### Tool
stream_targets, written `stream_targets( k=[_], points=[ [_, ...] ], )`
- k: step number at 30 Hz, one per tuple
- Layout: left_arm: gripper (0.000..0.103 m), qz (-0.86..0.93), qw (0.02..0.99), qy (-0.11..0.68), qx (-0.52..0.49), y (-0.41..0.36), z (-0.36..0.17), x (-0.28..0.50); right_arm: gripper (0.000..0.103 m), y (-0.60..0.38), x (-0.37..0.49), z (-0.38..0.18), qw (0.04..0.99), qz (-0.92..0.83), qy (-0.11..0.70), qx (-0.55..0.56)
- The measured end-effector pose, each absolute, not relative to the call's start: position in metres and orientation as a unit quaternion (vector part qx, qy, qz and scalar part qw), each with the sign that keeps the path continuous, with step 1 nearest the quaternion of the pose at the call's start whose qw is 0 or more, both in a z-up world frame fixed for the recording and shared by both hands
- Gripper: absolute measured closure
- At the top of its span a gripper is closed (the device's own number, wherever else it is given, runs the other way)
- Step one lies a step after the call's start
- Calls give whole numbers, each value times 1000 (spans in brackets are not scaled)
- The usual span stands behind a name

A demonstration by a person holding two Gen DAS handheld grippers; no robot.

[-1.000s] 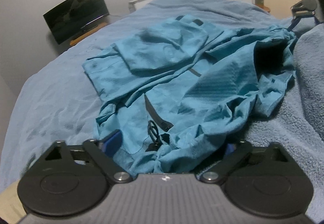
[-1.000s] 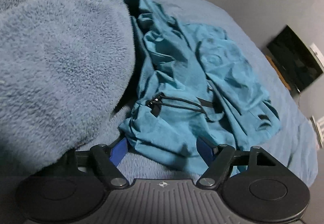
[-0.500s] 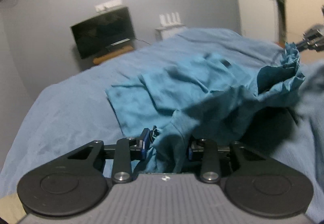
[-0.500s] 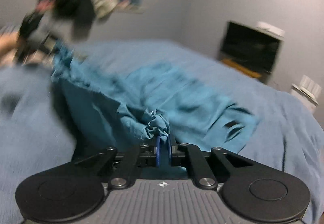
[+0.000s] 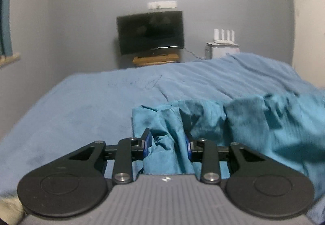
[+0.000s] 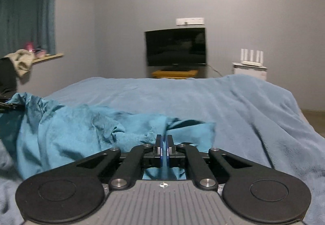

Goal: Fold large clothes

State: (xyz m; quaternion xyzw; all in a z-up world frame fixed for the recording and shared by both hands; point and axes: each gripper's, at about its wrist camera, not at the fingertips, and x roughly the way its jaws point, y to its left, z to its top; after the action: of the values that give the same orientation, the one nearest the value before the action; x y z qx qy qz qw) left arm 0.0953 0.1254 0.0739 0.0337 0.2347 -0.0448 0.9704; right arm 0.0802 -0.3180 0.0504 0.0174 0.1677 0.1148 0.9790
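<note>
garment: a large teal woven jacket (image 5: 254, 123) is held lifted off the light blue fleece-covered bed (image 5: 81, 107); its bulk sags between the two tools, the lower folds close to the bed or resting on it.
left gripper (image 5: 168, 141): the jaws are clenched on a thick bunch of the teal fabric, kept partly apart by the bunch.
right gripper (image 6: 164, 145): the jaws are clenched almost fully together on a thin edge of the same jacket (image 6: 81, 135).
change: a second ago the jacket was spread crumpled on the bed with both pairs of jaws released around its hem; since then the hem has been gripped at two points and raised, and both cameras are now levelled at the far wall.
meaning: the pick-up is judged done; a shake-out or lay-flat is judged to be next, before any fold.
background: a black flat television (image 6: 176, 47) on a wooden stand and a white four-antenna router (image 6: 251, 57) are seen beyond the bed.
writing: no brand, label or legible text is made out.
</note>
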Motion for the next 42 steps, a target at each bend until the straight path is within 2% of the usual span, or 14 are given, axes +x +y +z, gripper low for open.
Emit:
stream_targets(
  k=[3,6,9,12,14,17,21,26,34,36,38,39,41,42],
  points=[
    [72,-18,968,251,4,128,53,123,102,-323,102,33,982,78,169,21],
    [72,-11,964,266,5,129,30,136,102,-339,125,15,976,92,178,89],
    [65,-16,955,292,40,125,12,139,99,-342,135,-6,968,106,204,104],
    [43,-23,951,298,77,128,9,137,89,-332,157,-22,957,125,245,90],
    [16,-18,955,286,82,131,13,131,67,-323,171,-27,948,151,268,83],
    [10,-18,961,270,55,144,22,122,61,-314,188,-28,934,188,290,90],
    [10,-35,953,299,26,162,26,115,55,-305,187,-30,923,213,313,75],
    [10,-70,935,343,54,173,13,105,34,-315,180,-36,917,207,332,80],
    [12,-62,920,385,-32,202,1,108,32,-310,172,-46,896,227,374,79],
    [23,-65,918,383,-76,212,6,107,33,-309,172,-51,885,236,391,93],
    [49,-81,915,385,-91,215,8,106,35,-308,169,-53,883,234,395,95],
    [56,-84,914,388,-86,213,8,107,37,-309,167,-52,882,236,395,101],
    [68,-77,915,390,-75,208,7,108,60,-311,161,-46,887,231,387,102],
    [72,-77,915,390,-72,206,7,109,66,-311,156,-41,891,228,379,99]
  ],
)
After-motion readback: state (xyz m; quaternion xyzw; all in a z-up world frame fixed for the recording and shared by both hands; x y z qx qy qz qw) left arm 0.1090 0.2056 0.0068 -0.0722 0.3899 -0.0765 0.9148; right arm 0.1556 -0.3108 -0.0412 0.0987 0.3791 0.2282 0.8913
